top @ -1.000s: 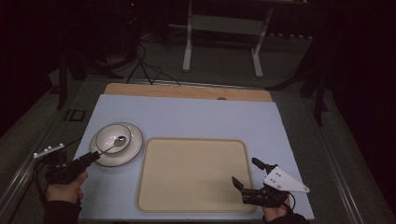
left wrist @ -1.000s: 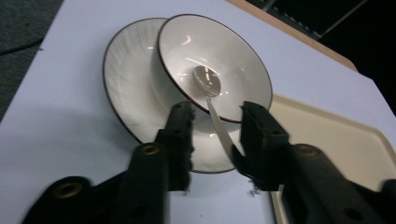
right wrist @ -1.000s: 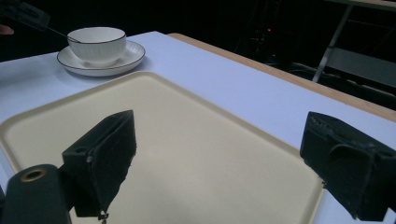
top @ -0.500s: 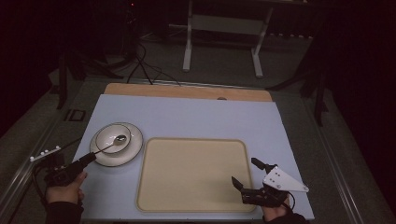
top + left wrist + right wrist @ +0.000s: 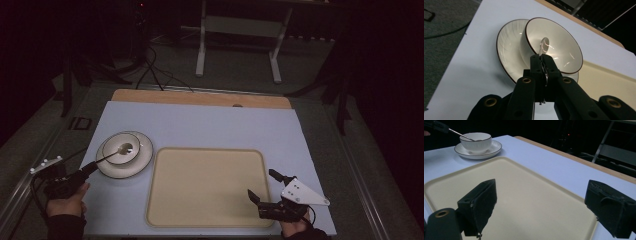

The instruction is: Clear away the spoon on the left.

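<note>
Left gripper (image 5: 89,168): jaws clamped on a metal spoon (image 5: 544,50) whose bowl sits inside a white bowl (image 5: 123,146). Bowl stands on a saucer (image 5: 140,162), left side of the bench (image 5: 210,125). Beige tray (image 5: 205,185): centre. Right gripper (image 5: 262,186): jaws apart, over the tray's right edge, holding nothing.

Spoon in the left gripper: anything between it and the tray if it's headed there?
Nothing visible on the table between them. The spoon lies in the bowl, so it must clear the bowl's rim first. The tray is bare, beside the saucer.
</note>
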`<action>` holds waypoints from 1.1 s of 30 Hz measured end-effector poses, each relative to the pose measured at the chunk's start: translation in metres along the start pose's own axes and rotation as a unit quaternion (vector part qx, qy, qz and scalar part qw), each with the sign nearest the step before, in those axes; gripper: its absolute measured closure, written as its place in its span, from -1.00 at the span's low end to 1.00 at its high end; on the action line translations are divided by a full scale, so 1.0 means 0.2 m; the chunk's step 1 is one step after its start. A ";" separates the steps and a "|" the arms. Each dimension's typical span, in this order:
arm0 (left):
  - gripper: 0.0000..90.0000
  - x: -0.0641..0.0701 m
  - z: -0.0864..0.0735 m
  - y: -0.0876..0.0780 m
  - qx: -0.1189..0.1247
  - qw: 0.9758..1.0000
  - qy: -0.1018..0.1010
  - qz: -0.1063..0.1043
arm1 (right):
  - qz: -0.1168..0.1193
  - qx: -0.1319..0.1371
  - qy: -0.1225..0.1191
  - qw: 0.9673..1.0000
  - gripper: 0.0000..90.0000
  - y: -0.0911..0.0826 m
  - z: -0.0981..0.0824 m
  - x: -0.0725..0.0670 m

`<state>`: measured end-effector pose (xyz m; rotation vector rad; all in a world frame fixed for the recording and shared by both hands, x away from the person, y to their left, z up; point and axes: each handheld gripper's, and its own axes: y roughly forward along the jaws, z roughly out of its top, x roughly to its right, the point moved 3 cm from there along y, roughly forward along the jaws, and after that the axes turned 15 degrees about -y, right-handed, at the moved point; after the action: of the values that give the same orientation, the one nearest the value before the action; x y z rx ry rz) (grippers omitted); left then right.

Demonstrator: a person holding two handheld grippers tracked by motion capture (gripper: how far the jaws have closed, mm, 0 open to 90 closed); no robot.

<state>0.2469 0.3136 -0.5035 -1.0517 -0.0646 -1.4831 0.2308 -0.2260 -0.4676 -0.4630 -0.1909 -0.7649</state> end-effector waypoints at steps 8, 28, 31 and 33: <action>0.99 0.03 0.02 -0.03 0.008 0.999 0.035 0.000 | 0.001 -0.001 0.003 1.000 -0.76 0.00 0.00 0.00; 0.99 0.22 0.16 -0.25 0.000 0.990 0.132 -0.052 | -0.001 0.001 0.008 1.000 -0.76 0.00 0.00 0.01; 0.99 0.27 0.17 -0.27 -0.008 0.986 0.152 -0.066 | 0.000 0.001 0.009 1.000 -0.76 0.00 0.00 0.01; 0.99 0.29 0.18 -0.28 -0.011 0.984 0.158 -0.076 | 0.000 0.002 0.009 1.000 -0.76 0.00 -0.01 0.01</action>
<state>0.2312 0.3036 -0.4179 -0.8308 0.0983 -1.7777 0.2321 -0.2280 -0.4678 -0.4534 -0.1756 -0.7675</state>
